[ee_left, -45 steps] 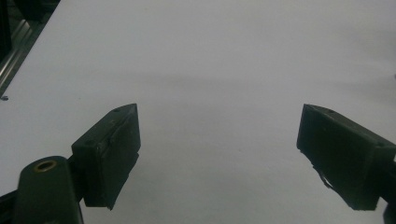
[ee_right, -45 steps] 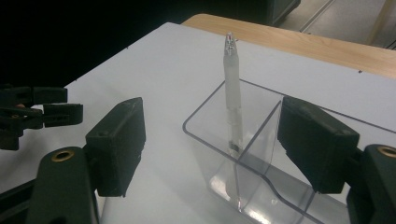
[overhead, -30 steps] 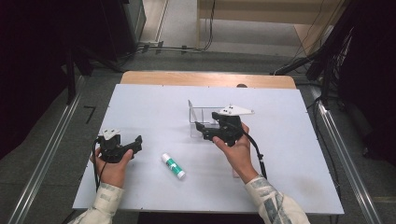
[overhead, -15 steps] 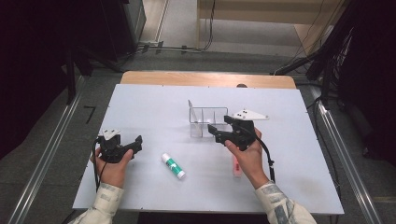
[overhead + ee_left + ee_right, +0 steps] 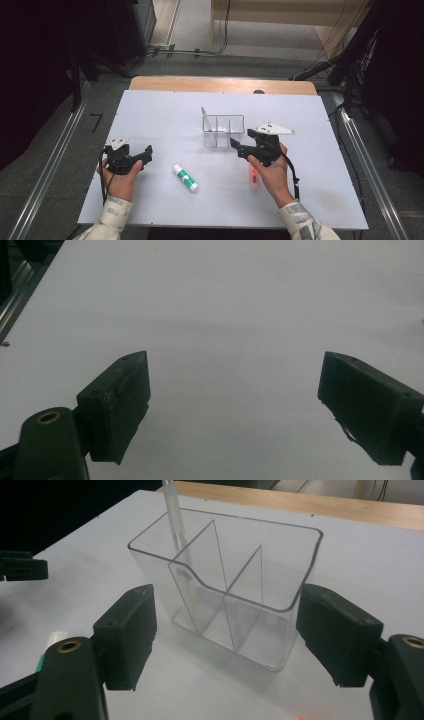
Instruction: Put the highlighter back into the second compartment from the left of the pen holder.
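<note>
White surface (image 5: pixel 150 115) under dim light, wooden strip along its far edge, dark floor and cables beyond.

Landmark: clear organizer (image 5: pixel 223 131), a plastic box with three compartments, standing upright near the middle of the surface. A thin pale stick (image 5: pixel 173 510) leans in its end compartment, seen in the right gripper view.

Right gripper (image 5: pixel 242 146): held in the person's right hand (image 5: pixel 270 172), just beside the organizer on the near-right side, pointed at it. Right gripper view: fingers (image 5: pixel 127 635) spread wide, released, nothing between them; the organizer stands ahead of them, not touched.

Orange marker (image 5: pixel 253 176): lies flat on the surface nearer the person than the organizer, partly under the right hand.

Glue stick (image 5: pixel 185 178): white with green label, lies flat, nearer the person than the organizer and slightly to its left, apart from both grippers.

Left gripper (image 5: pixel 142 154): held in the left hand (image 5: pixel 120 177), well to the left of the organizer and nearer the person. Left gripper view: fingers (image 5: pixel 117 405) wide apart, released, bare white surface between them.
</note>
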`<state>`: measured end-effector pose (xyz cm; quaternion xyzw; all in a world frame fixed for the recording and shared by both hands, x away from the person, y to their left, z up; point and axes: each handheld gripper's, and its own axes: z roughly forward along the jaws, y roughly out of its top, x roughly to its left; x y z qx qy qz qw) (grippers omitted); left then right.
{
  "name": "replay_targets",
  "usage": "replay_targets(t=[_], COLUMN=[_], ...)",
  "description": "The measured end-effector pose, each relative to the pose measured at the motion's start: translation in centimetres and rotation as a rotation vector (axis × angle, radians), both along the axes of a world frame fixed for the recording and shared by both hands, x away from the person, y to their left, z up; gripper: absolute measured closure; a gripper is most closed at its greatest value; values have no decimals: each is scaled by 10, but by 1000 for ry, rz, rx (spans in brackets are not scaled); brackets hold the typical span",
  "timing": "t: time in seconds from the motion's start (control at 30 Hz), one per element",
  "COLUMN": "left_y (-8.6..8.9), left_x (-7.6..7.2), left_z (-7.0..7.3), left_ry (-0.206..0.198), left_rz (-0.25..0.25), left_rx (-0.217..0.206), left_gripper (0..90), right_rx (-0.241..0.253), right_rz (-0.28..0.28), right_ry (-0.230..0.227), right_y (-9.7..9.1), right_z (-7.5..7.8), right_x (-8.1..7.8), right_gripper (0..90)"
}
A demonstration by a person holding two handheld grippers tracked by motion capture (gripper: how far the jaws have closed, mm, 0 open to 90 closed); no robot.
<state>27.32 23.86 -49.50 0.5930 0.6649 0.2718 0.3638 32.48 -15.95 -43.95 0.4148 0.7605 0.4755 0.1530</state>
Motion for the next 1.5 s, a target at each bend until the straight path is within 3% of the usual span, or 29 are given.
replay_targets(t=[0.4, 0.63, 1.07, 1.5], left_y=[0, 0, -1, 0], left_x=[0, 0, -1, -1], left_z=[0, 0, 0, 0], left_ry=[-1, -2, 2, 0], left_rz=[0, -1, -1, -5], left_rx=[-2, -3, -2, -4], left_gripper=[140, 139, 139, 140], right_rx=[-26, -70, -106, -130], right_rz=[-39, -73, -137, -145], right_ry=[20, 31, 109, 123], right_y=[-11, -17, -28, -30], right_z=[-10, -21, -42, -50], right_x=[-2, -7, -11, -11], right_gripper=[226, 226, 231, 231])
